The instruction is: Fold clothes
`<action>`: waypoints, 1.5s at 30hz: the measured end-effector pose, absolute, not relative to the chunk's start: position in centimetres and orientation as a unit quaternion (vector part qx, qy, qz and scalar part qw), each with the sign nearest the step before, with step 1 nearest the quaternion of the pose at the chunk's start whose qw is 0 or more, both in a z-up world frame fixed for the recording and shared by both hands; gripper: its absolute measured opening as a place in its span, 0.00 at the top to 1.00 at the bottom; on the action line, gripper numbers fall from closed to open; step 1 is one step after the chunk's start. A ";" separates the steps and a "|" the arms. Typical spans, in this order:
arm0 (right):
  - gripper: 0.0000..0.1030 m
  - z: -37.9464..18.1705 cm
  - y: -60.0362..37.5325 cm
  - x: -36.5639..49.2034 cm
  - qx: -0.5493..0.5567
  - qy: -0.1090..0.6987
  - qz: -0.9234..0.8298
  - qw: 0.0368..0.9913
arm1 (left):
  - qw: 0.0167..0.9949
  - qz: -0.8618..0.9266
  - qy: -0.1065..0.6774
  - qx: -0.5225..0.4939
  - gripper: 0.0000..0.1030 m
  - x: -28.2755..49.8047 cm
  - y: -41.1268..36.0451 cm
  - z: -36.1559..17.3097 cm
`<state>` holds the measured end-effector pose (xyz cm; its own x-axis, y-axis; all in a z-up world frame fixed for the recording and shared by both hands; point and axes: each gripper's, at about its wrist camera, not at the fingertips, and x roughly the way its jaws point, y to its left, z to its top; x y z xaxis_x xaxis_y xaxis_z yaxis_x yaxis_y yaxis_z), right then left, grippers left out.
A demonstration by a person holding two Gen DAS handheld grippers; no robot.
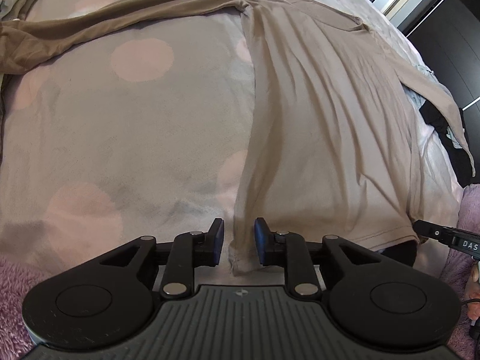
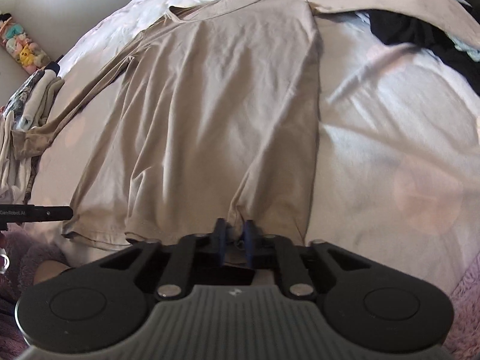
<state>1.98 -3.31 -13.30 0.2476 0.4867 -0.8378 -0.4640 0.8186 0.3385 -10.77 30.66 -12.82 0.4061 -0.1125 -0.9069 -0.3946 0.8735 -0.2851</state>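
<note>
beige long-sleeved shirt spread on the bed, both hem corners at the jaws

the beige shirt lies flat on a pale bedspread printed with pink dots, neckline at the far end, hem nearest the cameras. one sleeve stretches out to the left, the other runs right, over a dark garment. a pile of folded clothes sits at the bed's left edge.

the left hand-held gripper stands at the hem's left corner, jaws narrowly parted; the bunched corner hangs between the blue pads with gaps showing on both sides. the right hand-held gripper has its jaws close together, pinching a fold of the hem near its right corner.
</note>
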 end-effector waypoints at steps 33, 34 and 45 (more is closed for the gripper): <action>0.95 -8.4 -15.4 2.6 0.056 0.516 0.180 0.835 | 0.794 0.060 0.555 -0.243 0.99 -11.9 30.6 -10.3; 0.95 -8.8 -15.2 2.7 0.046 0.519 0.178 0.835 | 0.789 0.063 0.562 -0.241 0.99 -11.7 30.4 -10.9; 0.78 -9.4 -14.3 2.4 0.006 0.509 0.180 0.842 | 0.769 0.071 0.578 -0.263 0.84 -11.5 30.8 -12.6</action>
<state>2.44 -14.25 -9.35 0.4176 0.3095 -0.8543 -0.2977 0.9349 0.1932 -11.49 30.82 -12.59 0.3216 -0.1945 -0.9267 -0.4125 0.8521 -0.3220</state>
